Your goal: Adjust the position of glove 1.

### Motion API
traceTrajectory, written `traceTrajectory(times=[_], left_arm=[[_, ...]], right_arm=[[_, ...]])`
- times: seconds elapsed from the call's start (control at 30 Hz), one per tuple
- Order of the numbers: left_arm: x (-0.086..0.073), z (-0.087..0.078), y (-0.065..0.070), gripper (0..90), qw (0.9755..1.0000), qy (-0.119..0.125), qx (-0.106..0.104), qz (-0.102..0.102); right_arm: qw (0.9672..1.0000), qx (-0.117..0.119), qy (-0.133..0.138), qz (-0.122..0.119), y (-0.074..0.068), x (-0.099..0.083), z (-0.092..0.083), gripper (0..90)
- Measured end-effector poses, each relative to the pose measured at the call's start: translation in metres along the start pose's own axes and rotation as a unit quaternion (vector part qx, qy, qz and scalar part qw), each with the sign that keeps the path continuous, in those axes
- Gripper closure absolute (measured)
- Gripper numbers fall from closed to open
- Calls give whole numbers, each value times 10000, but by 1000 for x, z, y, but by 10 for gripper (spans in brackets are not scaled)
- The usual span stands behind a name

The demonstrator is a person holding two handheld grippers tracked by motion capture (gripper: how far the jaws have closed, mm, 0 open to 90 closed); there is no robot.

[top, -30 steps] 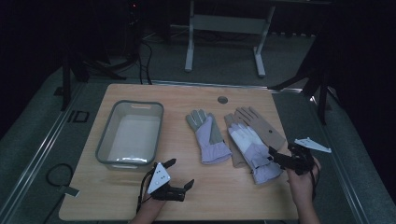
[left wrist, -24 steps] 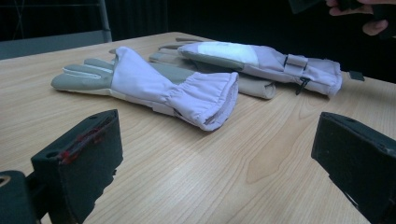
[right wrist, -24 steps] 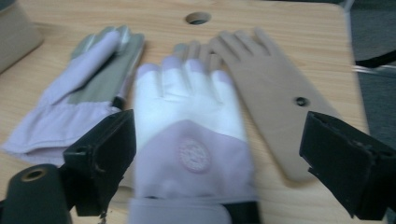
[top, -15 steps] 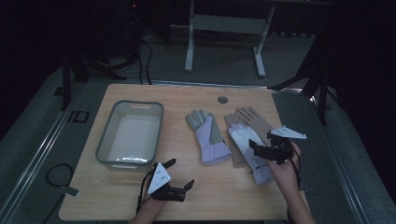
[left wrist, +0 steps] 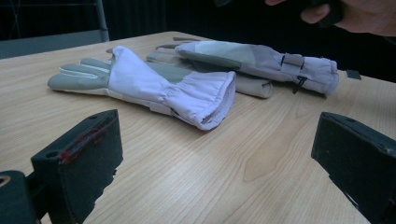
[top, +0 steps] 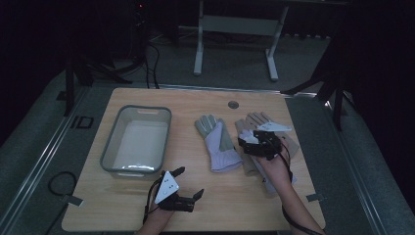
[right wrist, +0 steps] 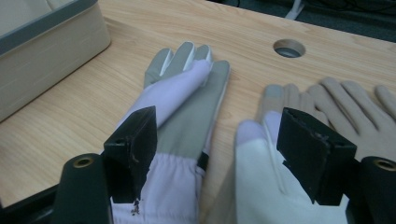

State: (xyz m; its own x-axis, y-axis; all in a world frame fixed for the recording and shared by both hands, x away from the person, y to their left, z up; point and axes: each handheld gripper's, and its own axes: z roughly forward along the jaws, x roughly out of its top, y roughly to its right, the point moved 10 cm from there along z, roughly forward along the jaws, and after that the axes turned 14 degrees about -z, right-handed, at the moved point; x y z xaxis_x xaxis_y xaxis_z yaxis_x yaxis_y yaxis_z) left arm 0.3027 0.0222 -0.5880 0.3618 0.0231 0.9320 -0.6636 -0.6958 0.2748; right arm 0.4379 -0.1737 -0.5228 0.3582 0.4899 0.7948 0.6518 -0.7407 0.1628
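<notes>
Right gripper: jaws parted and just closing, nothing pressed between the pads; held above the gloves, over the gap between the left glove and the right glove, as seen in the right gripper view.

Left gripper: jaws wide apart, nothing between them; held low over the near edge of the table, pointed towards the gloves.

Left glove: grey palm and fingers, pale lilac back and gathered cuff; laid flat at the table's centre, fingers towards the far edge, cuff towards the person.

Right glove: same make, laid on a tan glove, whose fingers are seen beyond it; strap and clip are seen near its cuff in the left gripper view.

Tub: grey-rimmed, pale inside, set on the table's left half, well apart from the gloves.

Table: light wood grain, round cable hole near the far edge.

Room: dark; grey carpeted floor; a pale metal frame stand is set behind the table; black cables are trailed at far left.
</notes>
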Motion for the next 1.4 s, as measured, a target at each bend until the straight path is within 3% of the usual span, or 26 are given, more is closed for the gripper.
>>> traceTrajectory(times=[0.23, 0.53, 0.77, 0.87, 0.9, 1.0, 1.03, 1.07, 1.17, 1.27, 1.4], left_arm=[[0, 0, 0, 18, 10000, -5, -5, 2], [0, 0, 1, 18, 10000, -10, -29, -3], [0, 0, 1, 18, 10000, -19, -36, -1], [0, 0, 1, 18, 10000, -17, -36, -3], [0, 0, 1, 18, 10000, -19, -35, 1], [-1, 0, 2, 18, 10000, -17, -32, 12], [-1, 1, 2, 18, 10000, -13, -32, 12], [-1, 0, 2, 18, 10000, -17, -31, 12], [0, 0, 1, 18, 10000, -19, -26, -7], [0, 0, 1, 18, 10000, -14, -20, -27], [0, 0, 1, 18, 10000, -14, -15, -7]], right_arm=[[9993, 235, -198, -191, -11, 6, 30, 325], [9950, 623, -733, -267, -27, -9, 73, 462], [9910, 660, -1088, -419, -32, -22, 97, 518], [9899, 663, -1192, -379, -35, -30, 107, 545], [9894, 632, -1208, -502, -37, -31, 108, 558], [9890, 658, -1231, -487, -37, -31, 108, 619], [9883, 722, -1237, -516, -40, -31, 107, 733], [9883, 745, -1230, -511, -41, -31, 107, 772], [9897, 732, -1181, -353, -46, -27, 103, 868], [9924, 735, -979, -104, -53, -21, 94, 877], [9957, 533, -671, 341, -57, -15, 77, 879]])
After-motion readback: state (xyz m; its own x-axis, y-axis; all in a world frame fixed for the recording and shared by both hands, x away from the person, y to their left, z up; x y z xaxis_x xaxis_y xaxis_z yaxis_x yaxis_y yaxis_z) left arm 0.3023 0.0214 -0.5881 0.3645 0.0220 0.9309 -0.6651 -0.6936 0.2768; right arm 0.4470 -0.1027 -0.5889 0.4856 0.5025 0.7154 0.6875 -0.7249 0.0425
